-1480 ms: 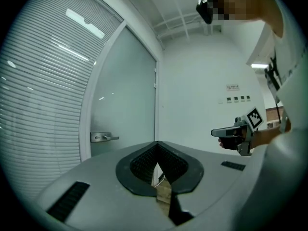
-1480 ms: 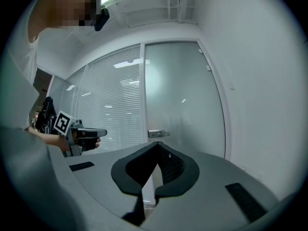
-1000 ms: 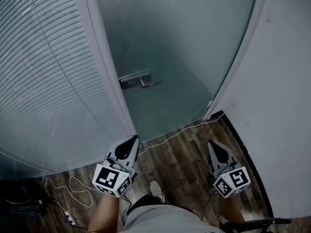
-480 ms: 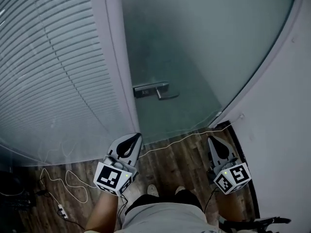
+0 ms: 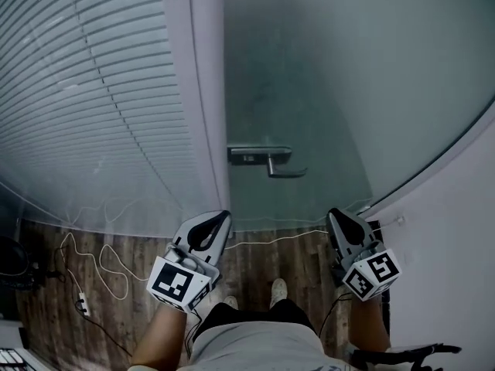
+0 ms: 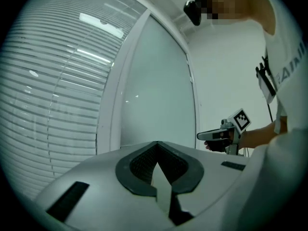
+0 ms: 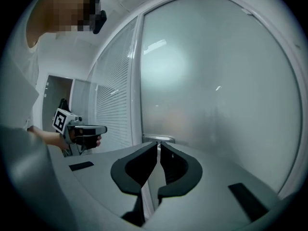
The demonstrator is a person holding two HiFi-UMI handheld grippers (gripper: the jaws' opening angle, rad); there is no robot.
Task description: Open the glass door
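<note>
So glass door [image 5: 332, 83] prob heavy, slick; take lever handle [image 5: 272, 161], not pane. Left gripper [image 5: 216, 222] + right gripper [image 5: 339, 217] pressed together, empty.

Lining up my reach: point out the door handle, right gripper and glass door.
door handle [image 5: 259, 155], head view, on its back plate.
right gripper [image 5: 336, 216], head view, at its closed tips.
glass door [image 5: 348, 76], head view, on the frosted pane.
</note>
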